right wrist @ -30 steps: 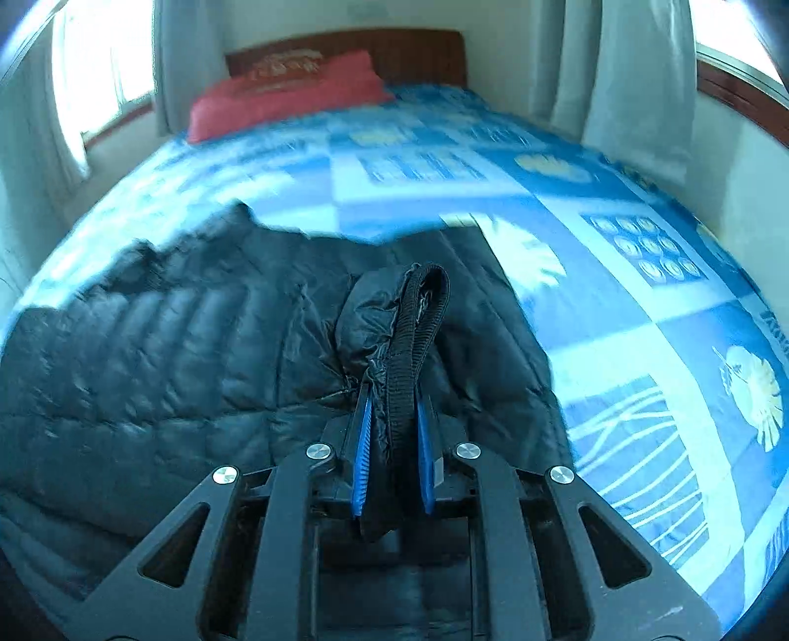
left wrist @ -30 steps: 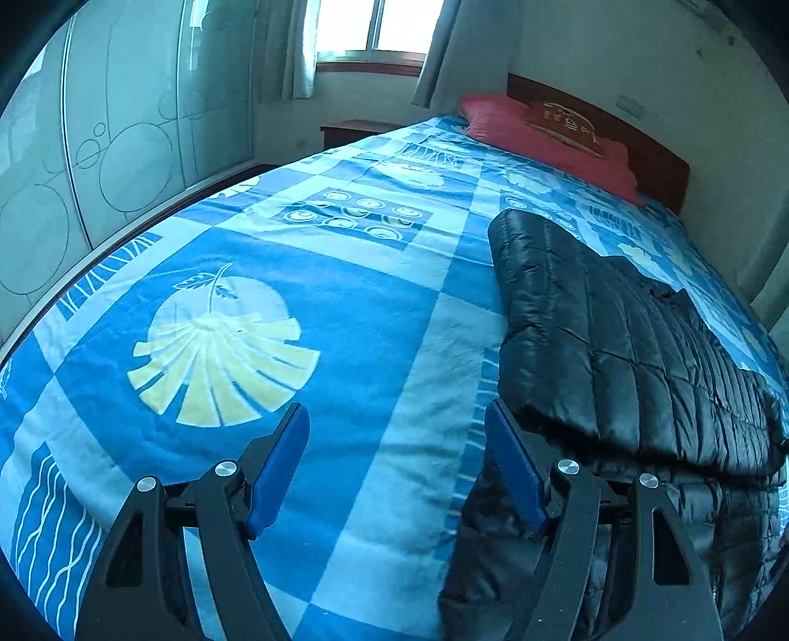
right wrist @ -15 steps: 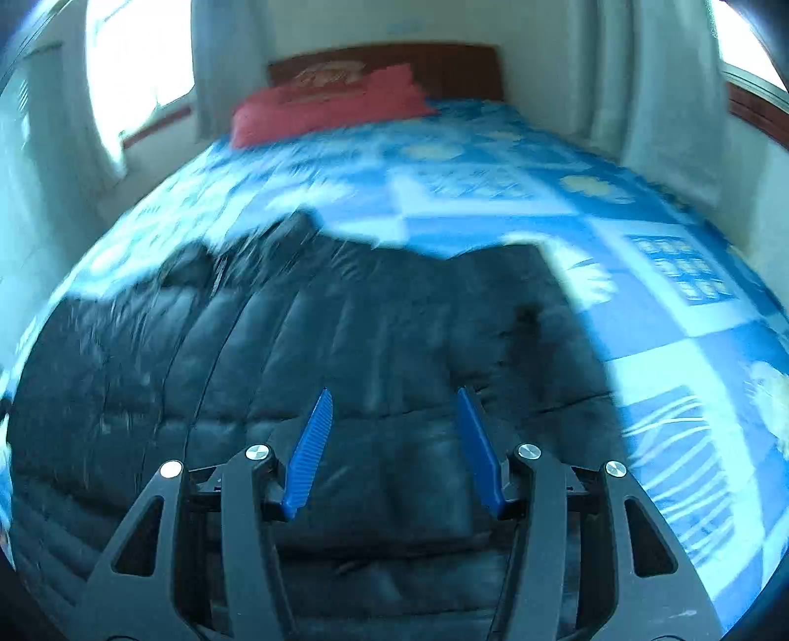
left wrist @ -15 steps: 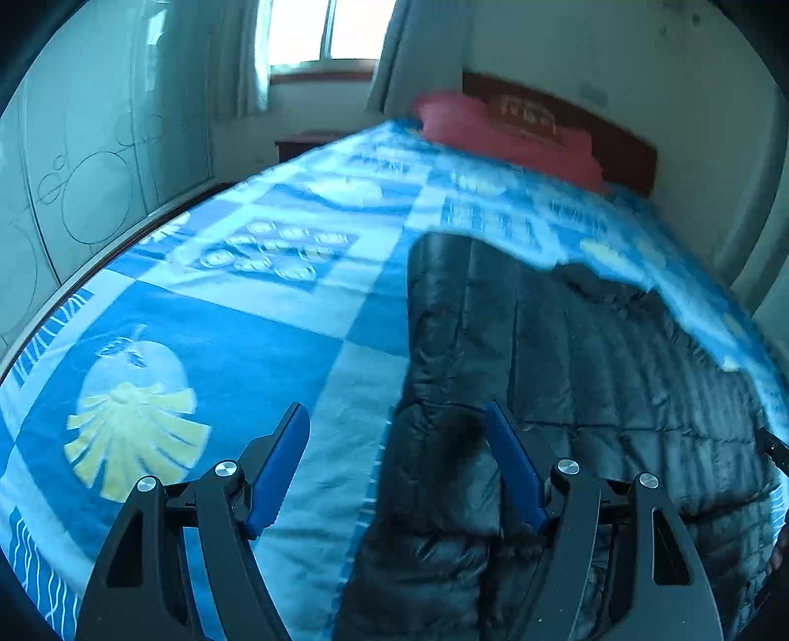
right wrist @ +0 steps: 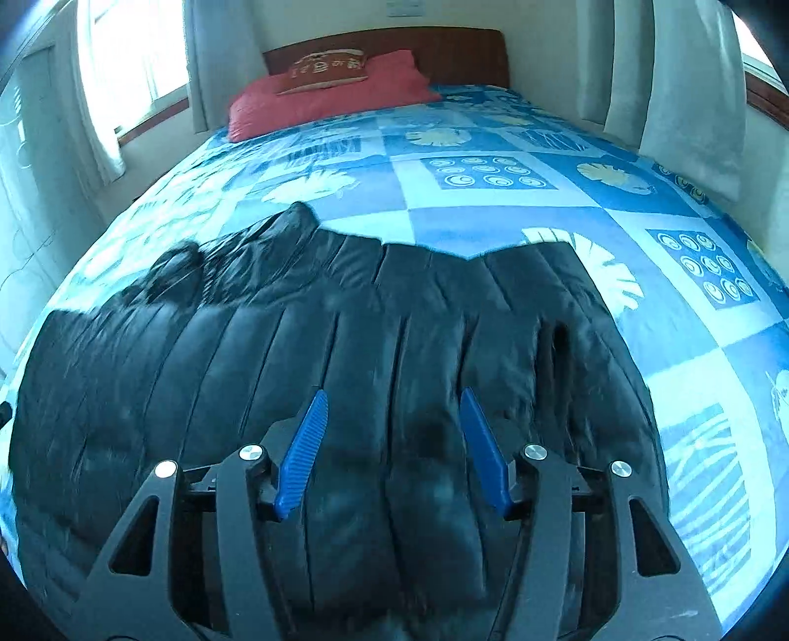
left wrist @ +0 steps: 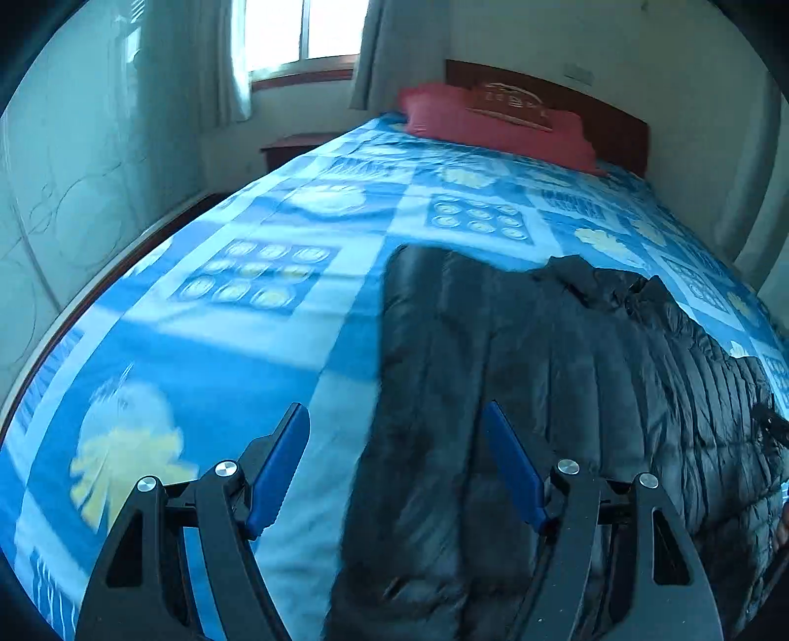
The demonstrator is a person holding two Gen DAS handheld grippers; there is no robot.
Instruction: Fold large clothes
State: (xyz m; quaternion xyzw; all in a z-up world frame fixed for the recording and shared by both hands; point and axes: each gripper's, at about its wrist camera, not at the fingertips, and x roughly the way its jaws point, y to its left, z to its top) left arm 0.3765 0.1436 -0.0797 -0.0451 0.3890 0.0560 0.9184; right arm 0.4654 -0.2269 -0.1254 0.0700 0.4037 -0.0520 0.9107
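A black quilted puffer jacket lies folded flat on the blue patterned bedspread. In the left wrist view the jacket fills the right half, its left edge running down the middle. My left gripper is open and empty above that left edge. My right gripper is open and empty above the near middle of the jacket. Neither touches the fabric as far as I can see.
A red pillow and wooden headboard stand at the far end. A window and curtains and a bedside table are at the far left. A glass wardrobe door runs along the left.
My right gripper let go of the jacket fold it held a second ago and opened; the fold now lies flat. My left gripper swung right over the jacket's edge.
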